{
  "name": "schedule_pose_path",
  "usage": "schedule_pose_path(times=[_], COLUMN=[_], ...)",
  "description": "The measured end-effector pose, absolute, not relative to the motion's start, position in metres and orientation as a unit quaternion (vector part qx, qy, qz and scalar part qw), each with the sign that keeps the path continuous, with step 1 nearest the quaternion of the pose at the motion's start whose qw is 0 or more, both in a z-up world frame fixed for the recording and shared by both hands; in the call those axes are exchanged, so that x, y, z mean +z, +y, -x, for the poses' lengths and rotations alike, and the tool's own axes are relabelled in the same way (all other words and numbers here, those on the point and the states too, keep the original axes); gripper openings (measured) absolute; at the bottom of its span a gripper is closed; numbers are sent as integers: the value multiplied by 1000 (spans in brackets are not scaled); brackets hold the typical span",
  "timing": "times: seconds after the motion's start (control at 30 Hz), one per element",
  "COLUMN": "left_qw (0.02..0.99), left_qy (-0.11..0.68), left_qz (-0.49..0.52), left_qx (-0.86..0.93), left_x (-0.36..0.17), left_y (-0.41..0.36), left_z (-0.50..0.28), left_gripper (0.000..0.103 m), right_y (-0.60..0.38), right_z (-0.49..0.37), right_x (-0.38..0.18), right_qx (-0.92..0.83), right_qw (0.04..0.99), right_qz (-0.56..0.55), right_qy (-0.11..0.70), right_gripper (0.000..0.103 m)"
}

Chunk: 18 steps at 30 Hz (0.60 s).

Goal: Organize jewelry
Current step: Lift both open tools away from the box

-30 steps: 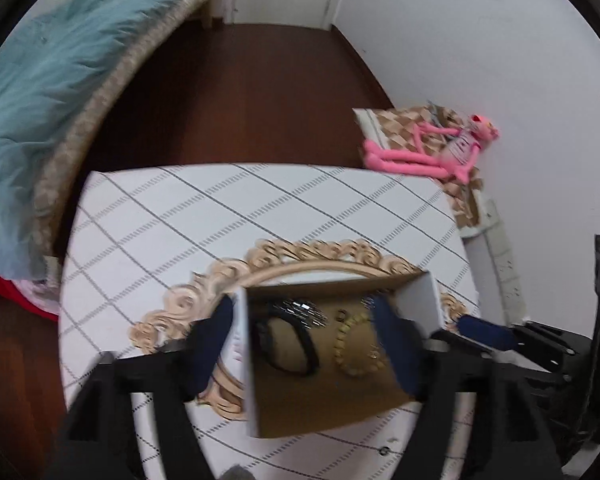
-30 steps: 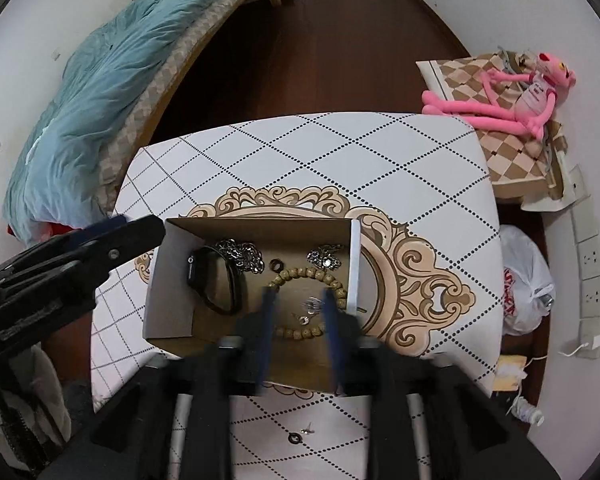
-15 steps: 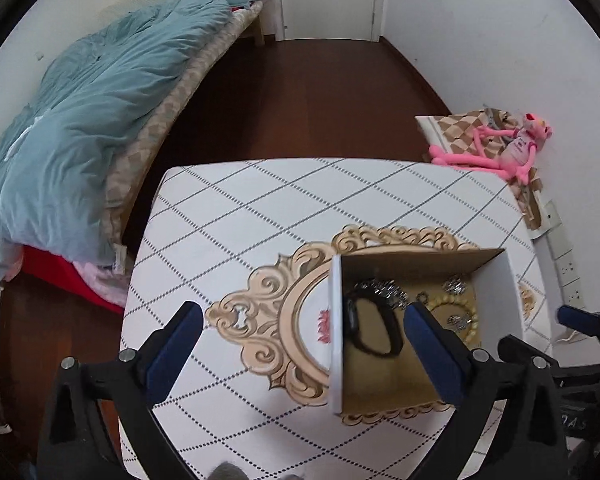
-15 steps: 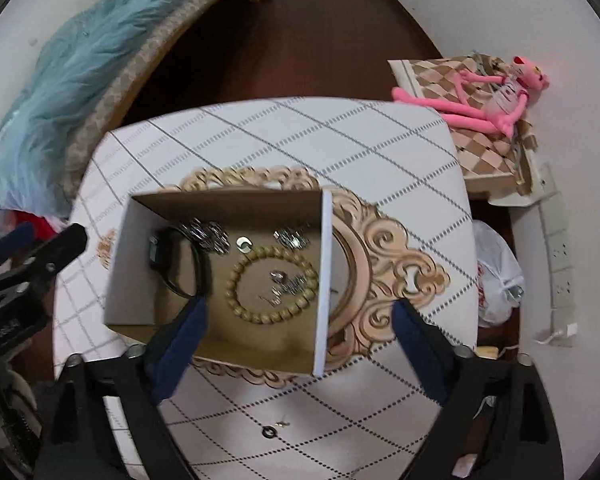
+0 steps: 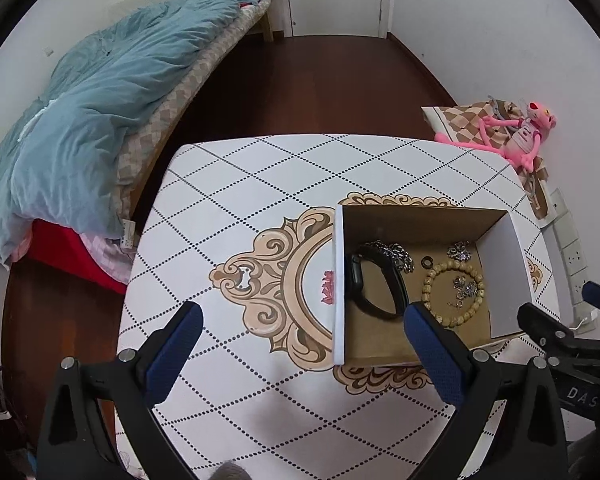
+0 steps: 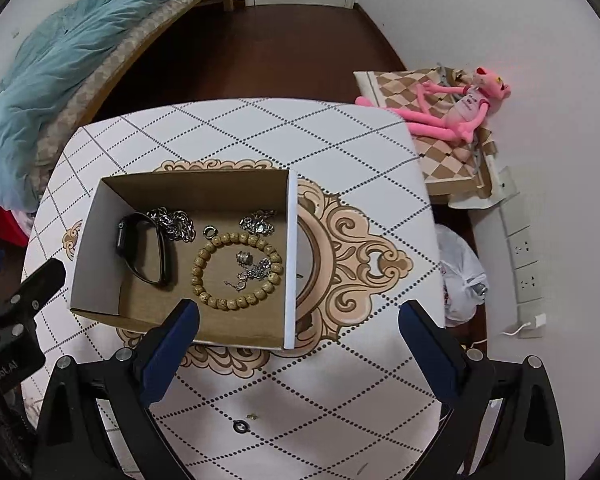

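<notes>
An open cardboard box (image 6: 100,240) (image 5: 500,276) stands on the patterned table (image 6: 260,136). In it lie a black watch band (image 6: 146,252) (image 5: 374,286), a wooden bead bracelet (image 6: 236,270) (image 5: 452,296), silver chains (image 6: 174,222) and small silver pieces (image 6: 248,266). A small black ring (image 6: 240,426) and a tiny gold piece (image 6: 253,415) lie on the table in front of the box. My right gripper (image 6: 300,344) is open and empty, above the box's near right corner. My left gripper (image 5: 302,352) is open and empty, left of the box.
A bed with a blue quilt (image 5: 84,128) stands at the left. A pink plush toy (image 6: 456,108) on a checked cushion, a plastic bag (image 6: 462,280) and a power strip (image 6: 524,256) lie on the floor at the right. Dark wood floor lies beyond the table.
Both grippers have opened and pulled back from the box. The left one let go of the box and moved left; the right one rose and shifted right.
</notes>
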State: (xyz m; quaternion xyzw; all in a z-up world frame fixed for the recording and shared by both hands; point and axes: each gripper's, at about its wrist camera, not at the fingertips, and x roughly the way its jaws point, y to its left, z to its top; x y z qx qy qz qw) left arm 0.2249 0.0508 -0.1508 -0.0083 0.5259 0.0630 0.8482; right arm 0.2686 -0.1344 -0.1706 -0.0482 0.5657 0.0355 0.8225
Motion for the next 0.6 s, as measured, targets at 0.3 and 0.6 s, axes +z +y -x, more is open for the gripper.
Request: schedule_pose_path(times=[0.3, 0.6], left_qw=[866, 889], left_qy=[495, 454], left_qz=[7, 14], left_qx=[73, 60], left_x=[-119, -72], left_y=[45, 39], left_z=[-202, -164], left_gripper=[103, 103], right_y=[-140, -149], right_z=[-243, -198], right_x=[-136, -83], right_qx=[30, 27], right_qw=[847, 879], right_qz=[51, 41], right_qy=[528, 474], right_gripper=[101, 101])
